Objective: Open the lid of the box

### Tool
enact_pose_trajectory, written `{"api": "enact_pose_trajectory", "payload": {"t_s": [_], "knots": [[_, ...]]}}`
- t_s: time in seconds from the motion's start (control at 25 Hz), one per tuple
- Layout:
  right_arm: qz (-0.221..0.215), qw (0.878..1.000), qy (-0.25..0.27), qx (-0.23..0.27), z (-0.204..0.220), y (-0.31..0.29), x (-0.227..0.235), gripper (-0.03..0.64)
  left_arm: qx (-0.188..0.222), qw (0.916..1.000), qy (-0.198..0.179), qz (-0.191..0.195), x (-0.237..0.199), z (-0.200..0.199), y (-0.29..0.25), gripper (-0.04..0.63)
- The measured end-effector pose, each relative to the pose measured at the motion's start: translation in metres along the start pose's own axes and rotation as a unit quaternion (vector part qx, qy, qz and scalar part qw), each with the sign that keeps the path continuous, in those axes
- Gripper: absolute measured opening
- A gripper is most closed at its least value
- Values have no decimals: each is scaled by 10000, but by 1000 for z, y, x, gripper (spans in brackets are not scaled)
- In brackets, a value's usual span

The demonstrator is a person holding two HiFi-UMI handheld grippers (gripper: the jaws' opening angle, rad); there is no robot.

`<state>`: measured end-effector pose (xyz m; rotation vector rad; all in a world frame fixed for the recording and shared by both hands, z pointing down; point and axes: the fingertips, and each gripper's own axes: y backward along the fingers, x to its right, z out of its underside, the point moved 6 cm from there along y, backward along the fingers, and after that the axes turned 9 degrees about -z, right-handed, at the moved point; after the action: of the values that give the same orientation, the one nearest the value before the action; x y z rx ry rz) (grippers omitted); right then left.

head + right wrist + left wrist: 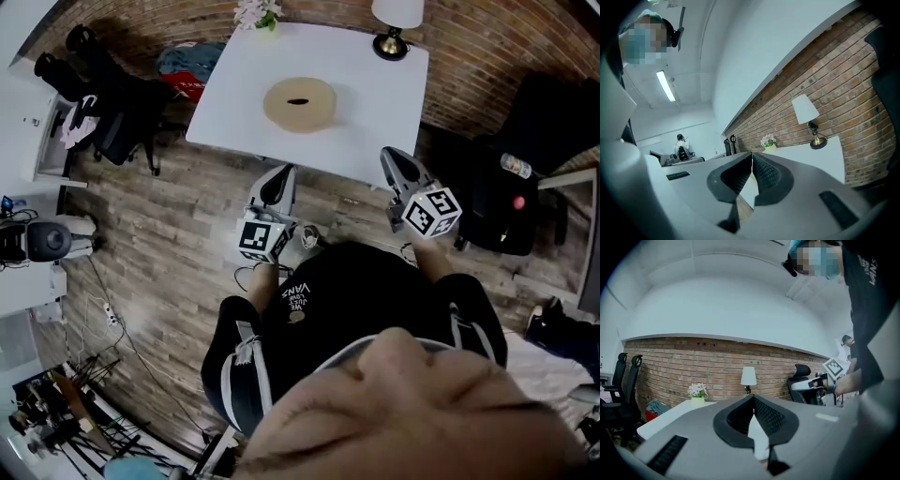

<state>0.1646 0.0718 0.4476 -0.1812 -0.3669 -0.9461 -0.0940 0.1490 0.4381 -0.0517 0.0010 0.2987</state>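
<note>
White table fills the upper centre of the head view, with the round tan box resting on it. Left gripper and right gripper sit lower in the frame, apart from the box, jaws clenched on nothing

The table is smooth, matt white; the round box on it looks like pale matt wood. The floor is grained wood planks, the wall rough brick — the lamp base glossy, brass-like metal

Head view looks steeply down; both gripper views share the table.
</note>
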Motion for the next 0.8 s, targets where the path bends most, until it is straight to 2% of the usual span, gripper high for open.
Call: {"api": "enact_pose_trajectory", "payload": {"t_s": [0.32, 0.56, 0.8], "knots": [[574, 9980, -144, 225, 12, -32, -9, 5, -95, 9980, -26, 620, -48, 3, -24, 11], [1065, 9930, -227, 462, 24, -55, -20, 4, -216, 9929, -125, 1160, -87, 6, -40, 11], [1505, 9864, -280, 603, 33, -62, -24, 5, -348, 9869, -177, 1563, -106, 16, -54, 11]]}}
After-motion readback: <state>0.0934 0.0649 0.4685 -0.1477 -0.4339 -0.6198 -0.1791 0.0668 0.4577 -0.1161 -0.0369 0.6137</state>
